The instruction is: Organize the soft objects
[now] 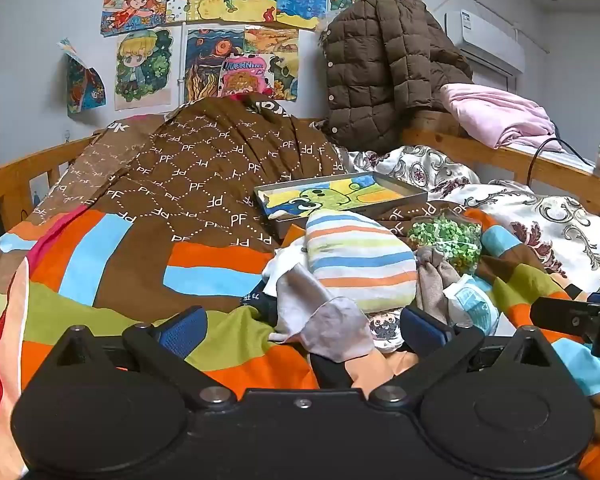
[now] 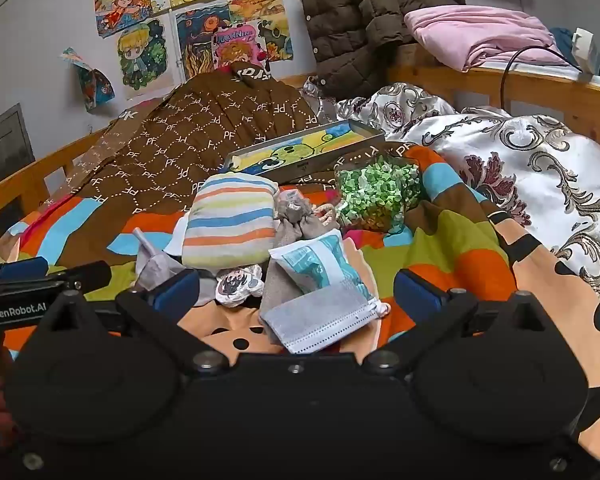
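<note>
Both grippers hover low over a bed covered by a colourful patchwork quilt (image 1: 112,296), and the soft objects to sort lie in 1 loose heap on it, just ahead of the tools. The left gripper (image 1: 300,330) has its fingers spread wide apart with nothing between the pads; a grey sock (image 1: 332,328) lies in the gap, not yet pinched. The right gripper (image 2: 296,292) is likewise spread wide and empty, with a grey face mask (image 2: 320,320) and a teal-printed packet (image 2: 320,264) lying between its fingers.

Behind these sit a striped folded cloth (image 2: 228,220), a small grey drawstring pouch (image 2: 296,216), a little white cloth with a cartoon face (image 2: 236,284) and a green leafy-print bag (image 2: 376,196). A shallow metal tray (image 1: 400,190) with a drawing inside rests on the brown PF-patterned blanket (image 1: 204,168) beyond the heap; it may be the place for the items, though that is only a guess.

The risks come from crowding. The items overlap, so closing either pair of fingers could catch 2 things at once, or snag the quilt underneath and drag the heap. The mask is thin and limp, and its ear loops could hook a neighbour as it lifts. The 2 grippers are also near each other, so reaching together for the middle of the heap could knock them together.
</note>
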Demonstrator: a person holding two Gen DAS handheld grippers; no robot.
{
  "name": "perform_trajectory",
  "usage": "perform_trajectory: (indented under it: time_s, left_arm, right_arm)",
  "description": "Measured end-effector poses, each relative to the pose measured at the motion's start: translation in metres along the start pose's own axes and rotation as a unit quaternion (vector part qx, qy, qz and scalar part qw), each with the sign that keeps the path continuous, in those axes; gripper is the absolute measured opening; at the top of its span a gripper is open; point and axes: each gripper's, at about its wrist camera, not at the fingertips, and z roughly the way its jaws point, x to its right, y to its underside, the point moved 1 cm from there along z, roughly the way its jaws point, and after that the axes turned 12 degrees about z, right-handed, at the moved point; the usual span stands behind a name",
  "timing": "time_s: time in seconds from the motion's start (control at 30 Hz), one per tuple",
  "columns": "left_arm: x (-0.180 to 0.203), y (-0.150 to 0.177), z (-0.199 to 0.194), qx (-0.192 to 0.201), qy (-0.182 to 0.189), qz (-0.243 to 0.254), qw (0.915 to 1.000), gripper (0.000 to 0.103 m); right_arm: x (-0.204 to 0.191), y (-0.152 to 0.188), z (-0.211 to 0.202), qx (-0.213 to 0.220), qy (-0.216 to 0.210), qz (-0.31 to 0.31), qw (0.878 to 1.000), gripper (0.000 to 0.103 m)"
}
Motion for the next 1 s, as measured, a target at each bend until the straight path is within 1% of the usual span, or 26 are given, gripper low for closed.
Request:
perform_trajectory:
  time_s: [1.0]
  left_arm:
    - [0.0, 0.0, 0.0002, -0.001, 0.0, 0.0, 1.0, 0.102]
  right_arm:
    - [-0.0015, 0.0014, 0.0046, -0.015, -0.004, 0.006, 1.0, 0.103]
